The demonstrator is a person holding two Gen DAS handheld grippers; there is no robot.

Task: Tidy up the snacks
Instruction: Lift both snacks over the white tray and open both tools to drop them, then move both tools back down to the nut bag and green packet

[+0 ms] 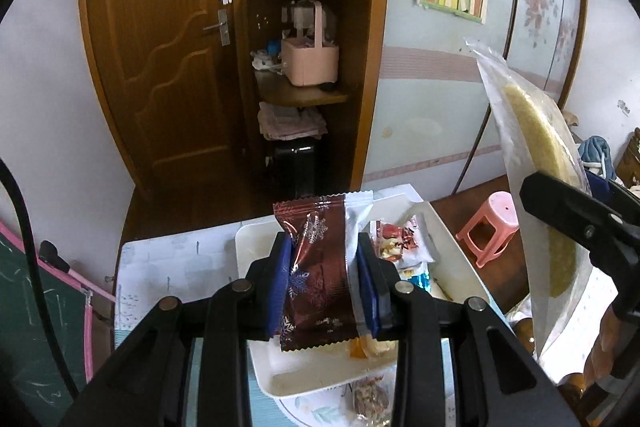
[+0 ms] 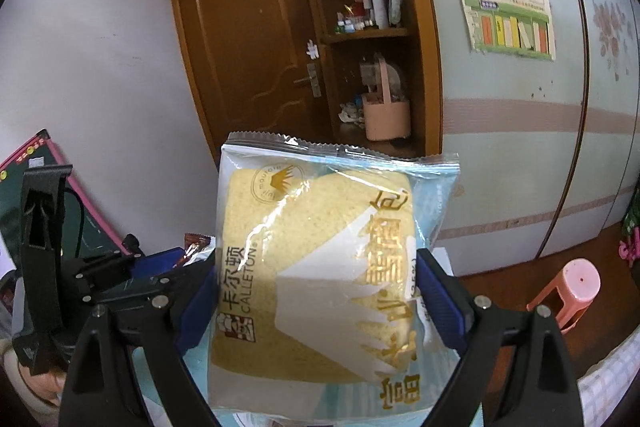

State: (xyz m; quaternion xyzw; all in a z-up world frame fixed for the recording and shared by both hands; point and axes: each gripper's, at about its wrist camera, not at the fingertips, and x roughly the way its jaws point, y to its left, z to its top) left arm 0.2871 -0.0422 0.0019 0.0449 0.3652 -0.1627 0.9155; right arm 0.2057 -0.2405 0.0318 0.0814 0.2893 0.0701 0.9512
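While both of your grippers are loaded, the sorting looks only partly done: from the left wrist view your left gripper [image 1: 324, 283] has its fingers [image 1: 280, 283] pinched narrow on a dark red snack packet [image 1: 316, 267], a glossy crinkled foil pouch printed with snowflakes, with a white wrapper pressed against its side. Held above the white tray [image 1: 460, 251], it hangs clear of the loose packets [image 1: 404, 247] lying inside, so several snacks remain to be placed. Right of the tray, your right gripper's load shows edge-on as a thin translucent bag.

From the right wrist view your right gripper [image 2: 320, 303] has its fingers [image 2: 440, 295] spread wide yet clamped on a bread packet [image 2: 320, 259], a flat, soft, clear-and-pale-blue plastic bag with a serrated top seal and a yellow spongy slice inside. It is lifted off the counter; the tray itself is hidden behind it, so I cannot tell how near it is
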